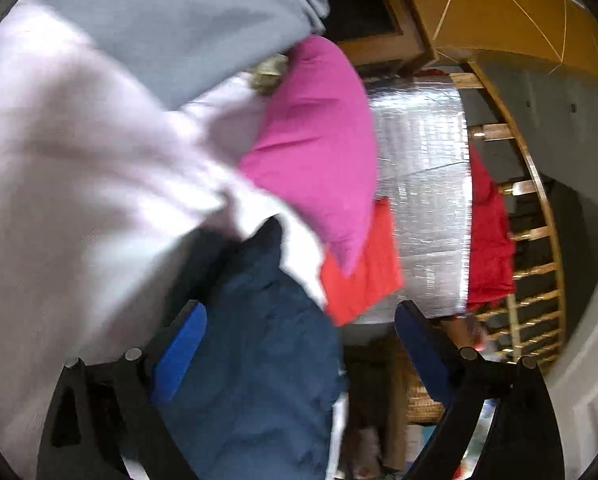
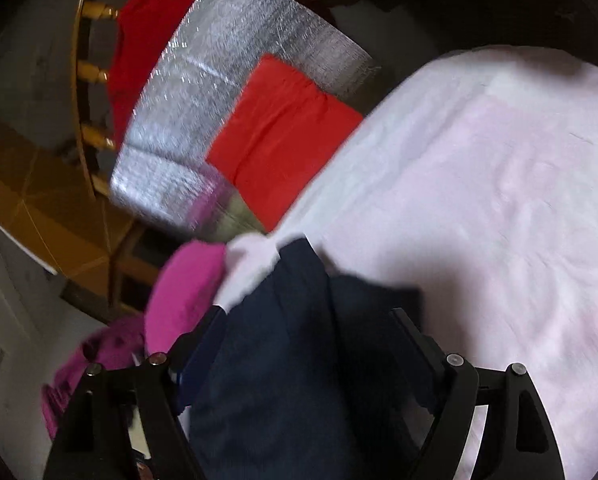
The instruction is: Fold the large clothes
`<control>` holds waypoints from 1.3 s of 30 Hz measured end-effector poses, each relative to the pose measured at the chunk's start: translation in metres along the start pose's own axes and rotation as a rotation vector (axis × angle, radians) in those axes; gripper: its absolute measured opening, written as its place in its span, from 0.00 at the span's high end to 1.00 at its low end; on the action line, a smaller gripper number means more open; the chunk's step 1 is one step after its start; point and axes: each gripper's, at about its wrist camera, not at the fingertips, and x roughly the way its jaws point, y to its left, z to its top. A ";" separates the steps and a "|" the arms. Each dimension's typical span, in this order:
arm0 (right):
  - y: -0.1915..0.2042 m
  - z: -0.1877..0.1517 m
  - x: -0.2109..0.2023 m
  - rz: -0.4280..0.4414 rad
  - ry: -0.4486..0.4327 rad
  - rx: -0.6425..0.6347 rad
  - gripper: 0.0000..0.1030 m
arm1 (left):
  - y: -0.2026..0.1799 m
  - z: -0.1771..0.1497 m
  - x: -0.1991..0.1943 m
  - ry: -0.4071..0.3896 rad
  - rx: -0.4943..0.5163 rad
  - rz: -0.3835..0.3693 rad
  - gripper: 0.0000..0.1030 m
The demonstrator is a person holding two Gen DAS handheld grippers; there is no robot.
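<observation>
Right between my right gripper (image 2: 299, 344) fingers there's a fold of the navy garment (image 2: 283, 380), and it looks clamped on it. My left gripper (image 1: 299, 332) has the same navy cloth lying between wide-apart fingers, not pinched. Its long axis runs away from both toward the pale pink sheet (image 2: 479, 200). Farther out, the folded red piece (image 2: 283, 136) sits on the silver mat (image 2: 203, 92).
</observation>
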 end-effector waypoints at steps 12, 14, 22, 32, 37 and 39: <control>0.014 -0.071 0.045 -0.398 0.134 -0.280 0.50 | 0.050 -0.047 0.008 -0.026 0.190 0.560 0.08; 0.022 -0.071 0.048 -0.450 0.147 -0.317 0.51 | 0.043 -0.044 0.012 -0.035 0.249 0.593 0.08; 0.083 -0.039 0.024 -0.440 -0.012 -0.409 0.37 | 0.000 -0.037 0.002 -0.119 0.354 0.585 0.09; 0.113 -0.004 0.149 -0.429 0.070 -0.432 0.49 | -0.034 -0.064 0.039 0.015 0.607 0.643 0.08; 0.072 0.003 0.196 -0.542 0.159 -0.324 0.50 | -0.011 -0.052 0.056 0.089 0.550 0.753 0.08; 0.080 0.002 0.187 -0.541 0.121 -0.340 0.50 | -0.004 -0.046 0.055 0.106 0.497 0.746 0.08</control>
